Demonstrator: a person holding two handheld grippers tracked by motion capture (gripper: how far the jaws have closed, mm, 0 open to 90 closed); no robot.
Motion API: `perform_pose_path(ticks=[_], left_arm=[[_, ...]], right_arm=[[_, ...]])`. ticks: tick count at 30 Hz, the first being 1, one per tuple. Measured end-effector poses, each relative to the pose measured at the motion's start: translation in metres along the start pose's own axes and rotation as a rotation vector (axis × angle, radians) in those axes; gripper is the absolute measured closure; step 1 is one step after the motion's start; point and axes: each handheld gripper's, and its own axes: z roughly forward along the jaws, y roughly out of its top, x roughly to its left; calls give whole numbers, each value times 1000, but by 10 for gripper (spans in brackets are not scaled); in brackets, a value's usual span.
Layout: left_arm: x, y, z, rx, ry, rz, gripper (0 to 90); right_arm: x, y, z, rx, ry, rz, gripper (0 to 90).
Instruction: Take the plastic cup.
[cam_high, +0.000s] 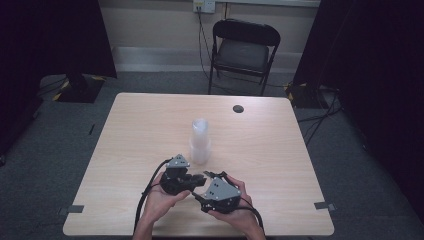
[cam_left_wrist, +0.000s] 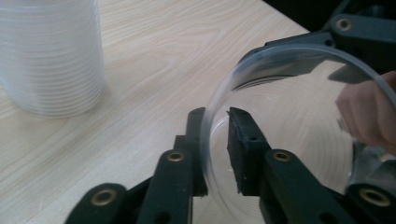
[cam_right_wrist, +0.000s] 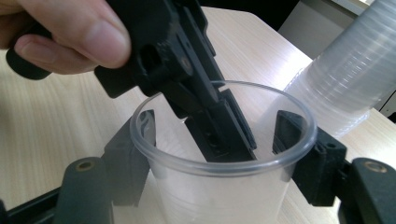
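A single clear plastic cup (cam_right_wrist: 219, 154) sat between the two grippers near the table's front edge, just in front of the stack of cups (cam_high: 200, 142). The right gripper (cam_right_wrist: 219, 154) had its jaws outside the cup, one on each side of the wall below the rim, closed in against it as far as I could judge (the clear plastic made contact hard to read). The left gripper (cam_left_wrist: 217, 149) pinched the cup's rim, one jaw inside and one outside, nearly closed on the thin wall. In the right gripper view, the left hand (cam_right_wrist: 60, 37) wrapped the left gripper's body. From above, both hands met close together over the pale wooden table (cam_high: 140, 130), the stack standing upright near the middle. A black folding chair (cam_high: 244, 52) stood beyond the far edge.
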Motion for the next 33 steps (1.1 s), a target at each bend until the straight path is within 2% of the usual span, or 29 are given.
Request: perform_pose_path(ticks=[1, 2, 6, 25, 28, 30, 32, 33], left_arm=[[0, 0, -1, -8, 1, 5, 761], [0, 0, -1, -23, -6, -9, 752], [2, -1, -2, -55, -8, -22, 746], [1, -2, -5, -118, 14, -21, 635], [1, -2, -6, -126, 7, -21, 623], [2, -2, -7, -131, 4, -35, 609], [3, -2, -8, -138, -9, -49, 548], [2, -2, -8, -143, 0, -40, 546]], right_arm=[[-1, 0, 0, -2, -2, 6, 300], [-1, 0, 0, -1, -8, 7, 300], [-4, -1, -2, -5, -22, 14, 301], [-11, -3, -6, -6, -44, 40, 304], [-11, -4, -5, -5, -45, 44, 304], [-12, -4, -5, -4, -51, 47, 304], [-13, -5, -5, -7, -54, 55, 304], [-14, -5, -6, -9, -58, 60, 304]])
